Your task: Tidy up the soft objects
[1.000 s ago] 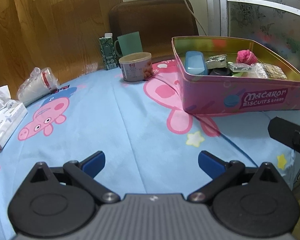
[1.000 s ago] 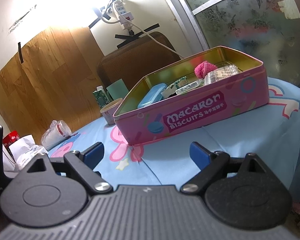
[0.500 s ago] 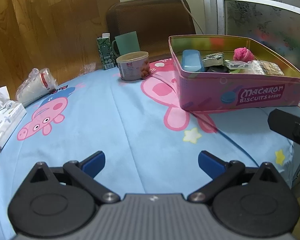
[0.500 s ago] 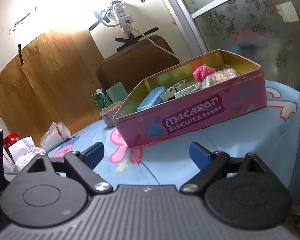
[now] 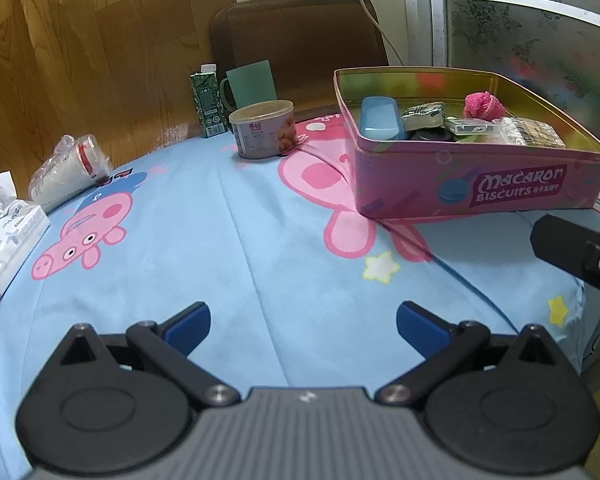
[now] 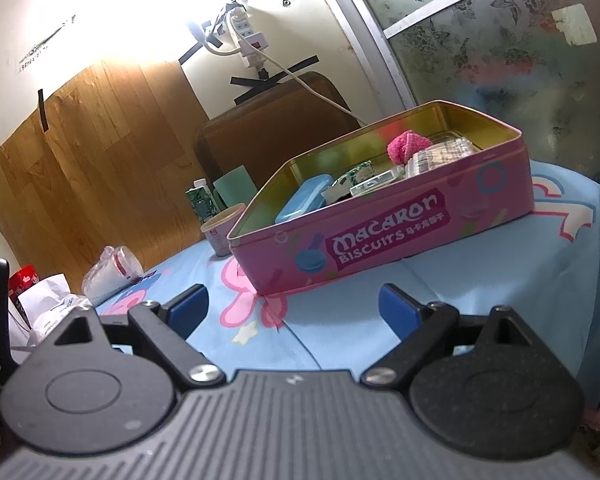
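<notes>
A pink "Macaron Biscuits" tin (image 5: pixel 480 192) stands open on the blue cartoon tablecloth (image 5: pixel 220 248); it also shows in the right wrist view (image 6: pixel 388 236). Inside lie a fluffy pink ball (image 5: pixel 483 105) (image 6: pixel 408 145), a blue case (image 5: pixel 378 120) (image 6: pixel 304 198), a green-white packet (image 5: pixel 424 114) and clear packs (image 5: pixel 528 132). My left gripper (image 5: pixel 303 324) is open and empty, low over the cloth, short of the tin. My right gripper (image 6: pixel 294 312) is open and empty in front of the tin.
A round snack tub (image 5: pixel 263 129), a green carton (image 5: pixel 207 104) and a green mug (image 5: pixel 250 82) stand at the back. Bagged paper cups (image 5: pixel 70 170) and a tissue pack (image 5: pixel 8 236) lie at the left. A brown chair back (image 5: pixel 296 40) is behind the table.
Both grippers have drawn back slightly, so the tin sits a little farther off. Both stay open and empty. Nothing on the table has moved.
</notes>
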`<state>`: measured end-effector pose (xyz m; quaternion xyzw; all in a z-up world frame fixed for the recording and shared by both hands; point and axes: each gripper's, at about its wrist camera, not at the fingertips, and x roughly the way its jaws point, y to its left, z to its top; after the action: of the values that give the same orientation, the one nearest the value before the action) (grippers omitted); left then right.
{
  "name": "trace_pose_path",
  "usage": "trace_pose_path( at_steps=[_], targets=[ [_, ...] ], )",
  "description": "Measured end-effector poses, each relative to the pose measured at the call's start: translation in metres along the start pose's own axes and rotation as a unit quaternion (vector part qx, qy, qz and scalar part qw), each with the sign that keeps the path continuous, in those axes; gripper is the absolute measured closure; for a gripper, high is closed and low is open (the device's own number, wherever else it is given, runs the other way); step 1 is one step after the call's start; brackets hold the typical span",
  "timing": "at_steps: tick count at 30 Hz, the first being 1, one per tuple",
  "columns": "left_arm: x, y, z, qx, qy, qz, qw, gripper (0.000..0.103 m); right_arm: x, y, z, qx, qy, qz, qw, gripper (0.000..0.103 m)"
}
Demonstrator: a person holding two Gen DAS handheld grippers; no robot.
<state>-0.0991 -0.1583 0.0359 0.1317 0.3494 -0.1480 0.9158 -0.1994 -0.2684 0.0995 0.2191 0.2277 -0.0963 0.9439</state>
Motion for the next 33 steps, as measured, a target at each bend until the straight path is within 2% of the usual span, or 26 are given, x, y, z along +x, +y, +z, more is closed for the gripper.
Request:
trace_pose_path(
  at_steps=[33],
  targets=[
    [0.0063,-0.0001,-0.0024,-0.002,0.018,-0.007,0.9998,0.0,0.0019,0.0038,-0.0039,-0.01,0.007,0.011,1.0,0.01]
  ],
)
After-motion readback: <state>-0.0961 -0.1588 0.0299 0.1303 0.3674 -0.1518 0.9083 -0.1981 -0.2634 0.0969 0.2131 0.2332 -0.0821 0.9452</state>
